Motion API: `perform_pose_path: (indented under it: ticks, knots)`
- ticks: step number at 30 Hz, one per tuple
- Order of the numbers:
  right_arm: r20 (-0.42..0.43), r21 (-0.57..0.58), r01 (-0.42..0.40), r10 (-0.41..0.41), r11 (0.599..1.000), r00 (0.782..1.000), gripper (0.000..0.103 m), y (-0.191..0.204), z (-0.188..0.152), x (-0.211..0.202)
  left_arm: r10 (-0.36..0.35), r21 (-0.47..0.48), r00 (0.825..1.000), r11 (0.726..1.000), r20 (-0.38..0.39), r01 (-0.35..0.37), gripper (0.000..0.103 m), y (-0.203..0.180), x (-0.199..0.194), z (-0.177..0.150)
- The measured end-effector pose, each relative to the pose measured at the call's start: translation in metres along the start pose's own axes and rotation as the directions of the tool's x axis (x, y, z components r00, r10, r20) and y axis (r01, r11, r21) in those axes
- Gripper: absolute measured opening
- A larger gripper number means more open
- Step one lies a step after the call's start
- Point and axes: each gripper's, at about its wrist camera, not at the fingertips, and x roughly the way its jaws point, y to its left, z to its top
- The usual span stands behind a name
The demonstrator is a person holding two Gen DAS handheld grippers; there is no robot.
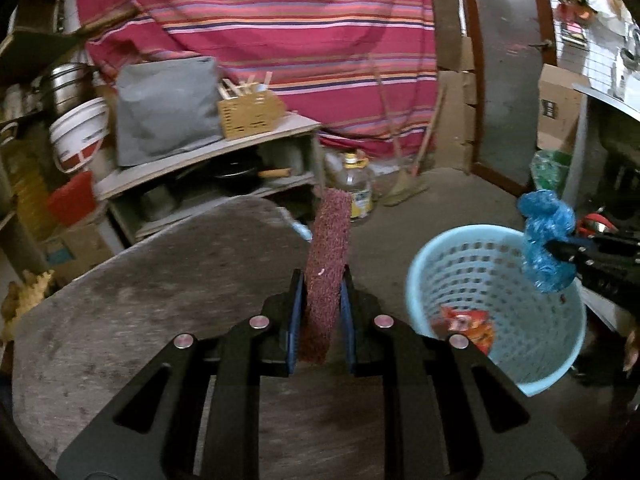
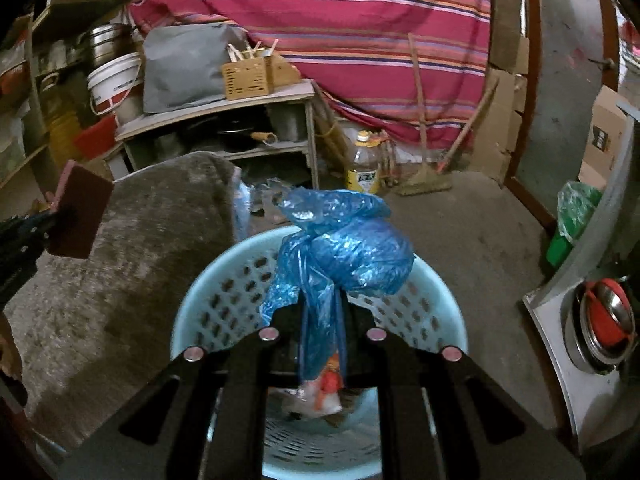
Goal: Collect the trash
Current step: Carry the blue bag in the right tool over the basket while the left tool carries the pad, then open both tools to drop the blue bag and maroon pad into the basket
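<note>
Both grippers loaded beside the basket (image 2: 192, 280)
Left gripper (image 1: 320, 288) clamps a maroon scrub pad (image 1: 326, 256); right gripper (image 2: 320, 312) pinches a blue plastic bag (image 2: 352, 252) (above the rim).

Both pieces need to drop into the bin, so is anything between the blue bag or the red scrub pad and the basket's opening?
Nothing visible blocks either. The blue plastic bag hangs in the right gripper over the open light blue basket. The red scrub pad, in the left gripper, sits over the table beside it.
</note>
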Motion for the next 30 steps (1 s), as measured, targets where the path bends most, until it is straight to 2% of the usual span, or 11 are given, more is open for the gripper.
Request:
perform_pose_path:
  ticks: [10,15,19,20,21,23,25,27,28,30]
  knots:
    - [-0.040,0.049,0.007,-0.005,0.999,0.999,0.012,-0.046,-0.015,0.012,-0.114,0.008,0.992,0.993,-0.060,0.114,0.016,-0.083,0.042,0.010]
    - [-0.025,0.084,-0.017,0.019,0.996,1.000,0.012,-0.058,-0.016,0.010,-0.140,-0.013,0.986,0.990,-0.092,0.139,0.017,-0.097,0.063,0.010]
    - [-0.049,0.076,-0.002,0.006,0.997,0.999,0.012,-0.058,-0.020,0.018,-0.148,-0.016,0.984,0.989,-0.101,0.147,0.019,-0.099,0.067,0.008]
    - [-0.060,0.079,-0.003,0.008,0.997,0.998,0.012,-0.058,-0.020,0.021,-0.148,-0.011,0.984,0.989,-0.095,0.148,0.025,-0.099,0.065,0.007]
    - [-0.066,0.075,-0.001,0.006,0.997,0.998,0.012,-0.056,-0.021,0.023,-0.147,-0.006,0.985,0.989,-0.088,0.147,0.037,-0.099,0.063,0.007]
    - [-0.076,0.068,-0.001,0.006,0.998,0.997,0.012,-0.054,-0.021,0.026,-0.129,-0.002,0.990,0.992,-0.063,0.130,0.052,-0.096,0.055,0.007]
    - [-0.081,0.064,0.002,0.003,0.998,0.997,0.012,-0.051,-0.021,0.029,-0.114,0.000,0.993,0.993,-0.040,0.114,0.060,-0.091,0.047,0.009]
    - [-0.082,0.070,-0.001,0.007,0.998,0.997,0.013,-0.048,-0.021,0.031,-0.099,-0.009,0.995,0.995,-0.017,0.099,0.074,-0.082,0.036,0.010]
    - [-0.083,0.071,-0.001,0.007,0.997,0.997,0.013,-0.048,-0.021,0.032,-0.089,-0.012,0.996,0.996,-0.004,0.089,0.077,-0.078,0.031,0.010]
    - [-0.088,0.072,0.001,0.005,0.997,0.996,0.013,-0.046,-0.022,0.035,-0.053,-0.015,0.998,0.998,0.028,0.053,0.090,-0.068,0.019,0.008]
